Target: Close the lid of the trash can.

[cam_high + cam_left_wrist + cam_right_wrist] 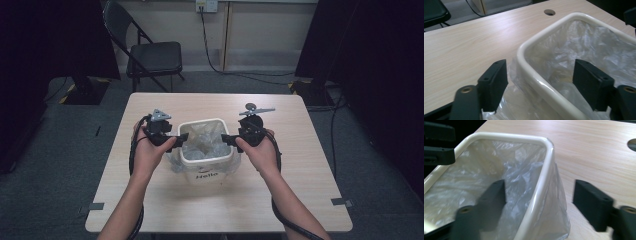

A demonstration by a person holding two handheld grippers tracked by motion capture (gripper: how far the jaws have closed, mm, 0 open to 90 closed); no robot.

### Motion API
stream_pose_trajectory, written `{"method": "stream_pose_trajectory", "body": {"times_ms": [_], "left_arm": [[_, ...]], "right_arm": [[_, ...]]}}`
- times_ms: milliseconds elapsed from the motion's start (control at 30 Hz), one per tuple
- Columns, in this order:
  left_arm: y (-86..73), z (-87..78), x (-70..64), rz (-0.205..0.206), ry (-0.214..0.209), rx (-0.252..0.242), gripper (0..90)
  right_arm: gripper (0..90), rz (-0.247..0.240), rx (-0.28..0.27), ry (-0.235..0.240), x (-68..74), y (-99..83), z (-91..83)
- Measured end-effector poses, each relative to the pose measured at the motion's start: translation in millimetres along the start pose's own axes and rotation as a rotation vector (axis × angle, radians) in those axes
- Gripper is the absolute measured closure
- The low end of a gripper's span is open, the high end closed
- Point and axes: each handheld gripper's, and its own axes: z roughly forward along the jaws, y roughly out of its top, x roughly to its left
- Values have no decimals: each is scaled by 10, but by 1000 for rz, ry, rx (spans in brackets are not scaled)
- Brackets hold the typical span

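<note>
Here, the small cream bin (205, 145) sits near the middle of the table (150, 200), lined with a clear plastic bag (200, 150) whose loose edge spills over the rim and bunches down the outside walls. Your left gripper (540, 80) straddles the bin's left rim with its jaws spread wide, one jaw outside over the hanging plastic, the other inside over the liner; nothing is pinched. Your right gripper (540, 200) mirrors it on the opposite rim, jaws likewise apart, one seen through the film inside the bin, the other outside above the bare wood.

The risk, as I judge it, lies in what you close on. If a jaw catches only the thin film and you pull, the bag may tear or slide off the rim. If you clamp the hard rim on one side first, the light bin could tip or skid across the smooth table. Uneven closing between your two hands could twist it, too. Behind the table, a folding chair (150, 57) stands well apart.
</note>
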Motion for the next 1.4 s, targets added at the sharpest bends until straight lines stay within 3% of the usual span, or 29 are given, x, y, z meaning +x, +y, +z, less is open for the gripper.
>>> {"method": "stream_pose_trajectory", "body": {"times_ms": [67, 200, 333, 467, 633, 900, 1100, 1233, 1400], "left_arm": [[-1, -38, -13, 0, -10, -1, 236], [-16, -110, -15, -3, -27, 1, 202], [-38, -166, -3, 0, -28, 6, 191], [-62, -218, 15, -25, -49, -6, 182], [-83, -260, 32, -15, -45, -3, 182], [-127, -292, 0, -8, -50, -1, 182], [-137, -326, -8, -3, -29, 15, 180], [-172, -343, -1, -3, -38, 30, 180], [-204, -356, 8, -15, -31, 20, 180]], "right_arm": [[165, -12, -9, -5, -2, 3, -42], [160, -66, -14, -8, 4, -22, -106], [160, -75, -17, 2, -20, -69, -140], [160, -79, -25, 15, -52, -91, -175], [160, -102, -20, 24, -63, -111, -227], [159, -101, -38, 38, -130, -159, -299], [160, -100, -23, 41, -183, -219, -328], [160, -98, -20, 43, -234, -253, -353], [160, -91, -19, 45, -288, -303, -370]]}}
